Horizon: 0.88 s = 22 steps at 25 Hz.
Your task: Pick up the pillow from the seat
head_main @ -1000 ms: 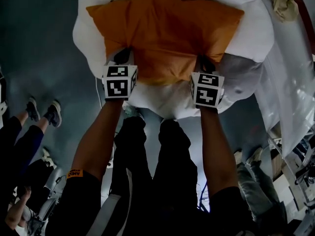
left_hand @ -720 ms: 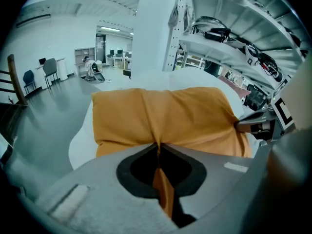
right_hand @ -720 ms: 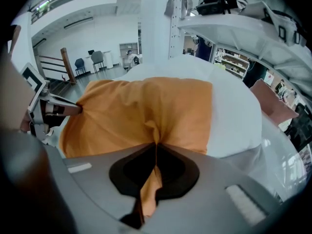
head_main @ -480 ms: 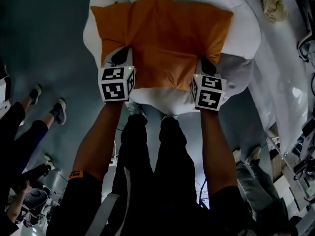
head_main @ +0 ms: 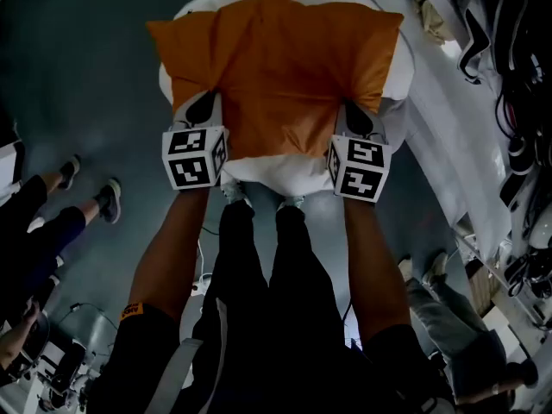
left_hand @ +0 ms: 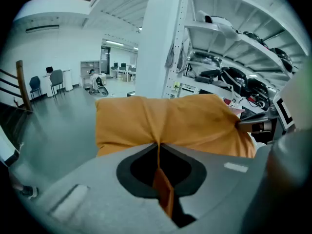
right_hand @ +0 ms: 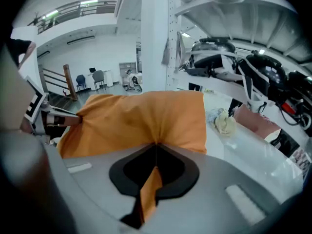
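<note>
left gripper view: at the left hand-held gripper (left_hand: pixel 158 143), jaws pressed together on a thin fold of the pillow (left_hand: pixel 170 123), cloth puckering out from the pinch. same at the right hand-held gripper (right_hand: pixel 156 144): clamped on a fold of orange cloth, a strip of it trailing back through the slot. one grip near each lower corner, likely to share the load and keep the soft body level rather than let it sag from a single point.

from the head view, held out in front between both arms, well above the floor (head_main: pixel 78 76), with the white seat (head_main: pixel 267 169) showing just under the near edge; hard to tell whether fully clear of the seat or brushing it.

plain orange cover, plump, softly creased, drawn into radiating wrinkles at both pinches, far corners pointed. probably light and yielding, so apt to slip if only cloth is caught.

beyond, shelves (left_hand: pixel 229 38) of gear to the right.
</note>
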Tool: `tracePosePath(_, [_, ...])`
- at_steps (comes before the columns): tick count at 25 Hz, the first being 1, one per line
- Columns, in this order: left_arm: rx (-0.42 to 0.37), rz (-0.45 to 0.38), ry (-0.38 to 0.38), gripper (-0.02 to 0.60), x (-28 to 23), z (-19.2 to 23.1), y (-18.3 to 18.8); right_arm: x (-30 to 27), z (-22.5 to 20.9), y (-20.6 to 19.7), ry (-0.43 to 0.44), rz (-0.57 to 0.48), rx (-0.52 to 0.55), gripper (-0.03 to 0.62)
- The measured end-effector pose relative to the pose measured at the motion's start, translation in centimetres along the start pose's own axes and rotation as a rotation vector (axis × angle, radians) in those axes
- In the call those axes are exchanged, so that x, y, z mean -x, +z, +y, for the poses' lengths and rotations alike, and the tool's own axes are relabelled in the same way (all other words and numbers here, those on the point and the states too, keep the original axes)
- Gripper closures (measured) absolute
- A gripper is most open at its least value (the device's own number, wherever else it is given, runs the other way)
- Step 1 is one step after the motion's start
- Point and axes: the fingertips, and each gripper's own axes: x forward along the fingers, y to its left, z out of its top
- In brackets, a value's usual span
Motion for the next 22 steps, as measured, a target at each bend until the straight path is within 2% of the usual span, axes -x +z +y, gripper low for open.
tracePosePath(15, [-0.04, -0.074, -0.036, 0.577, 16.4, -3.4, 7.2, 17.5, 2.4, 5.6, -0.058, -0.101, -0.055, 0.588])
tracePosePath(22, [-0.033, -0.153, -0.067, 0.577, 22.8, -2.9, 9.9, 22.9, 4.7, 9.1, -0.091, -0.182, -0.05, 0.588])
